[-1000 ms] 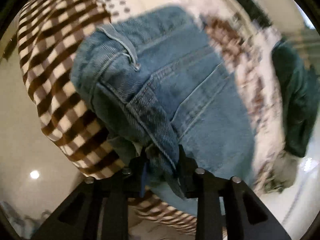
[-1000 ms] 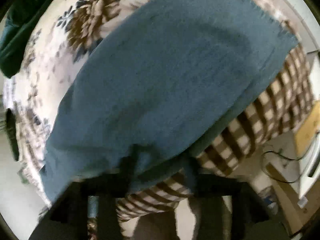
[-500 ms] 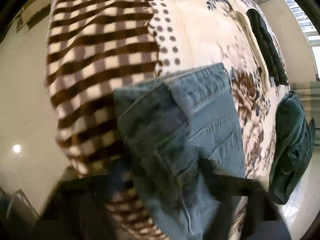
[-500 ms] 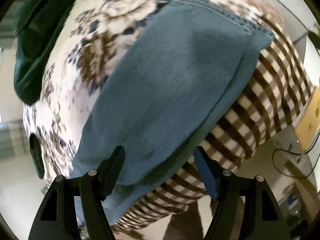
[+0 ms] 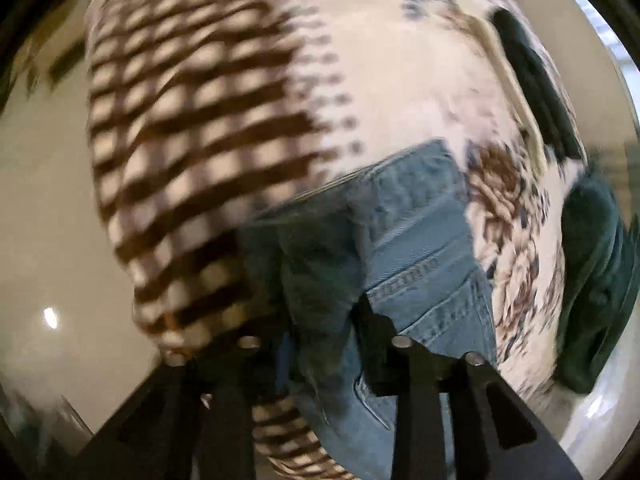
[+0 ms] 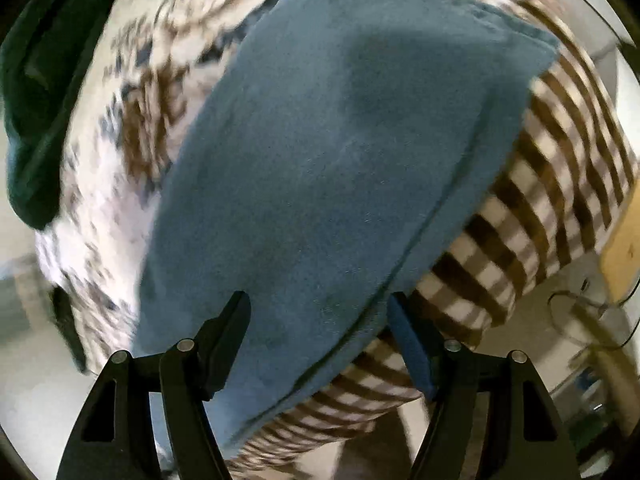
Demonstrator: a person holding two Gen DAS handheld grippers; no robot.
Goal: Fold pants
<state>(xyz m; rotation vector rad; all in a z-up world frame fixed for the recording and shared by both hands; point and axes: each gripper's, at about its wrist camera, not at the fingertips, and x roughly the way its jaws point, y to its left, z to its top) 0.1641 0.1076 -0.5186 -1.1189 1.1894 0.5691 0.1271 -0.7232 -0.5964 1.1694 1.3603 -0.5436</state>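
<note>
A: Blue denim pants (image 5: 420, 248), where?
B: A bunched fold is pinched in the left tool (image 5: 320, 344), whose jaws have just been closing. The right tool (image 6: 320, 320) stands spread above them. They lie on a floral and brown-checked bed cover (image 5: 192, 128).

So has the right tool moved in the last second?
Yes. The right tool has slid off the jeans toward their near edge; more of the checked blanket now shows beyond them, and its jaws stand open, holding nothing.
</note>
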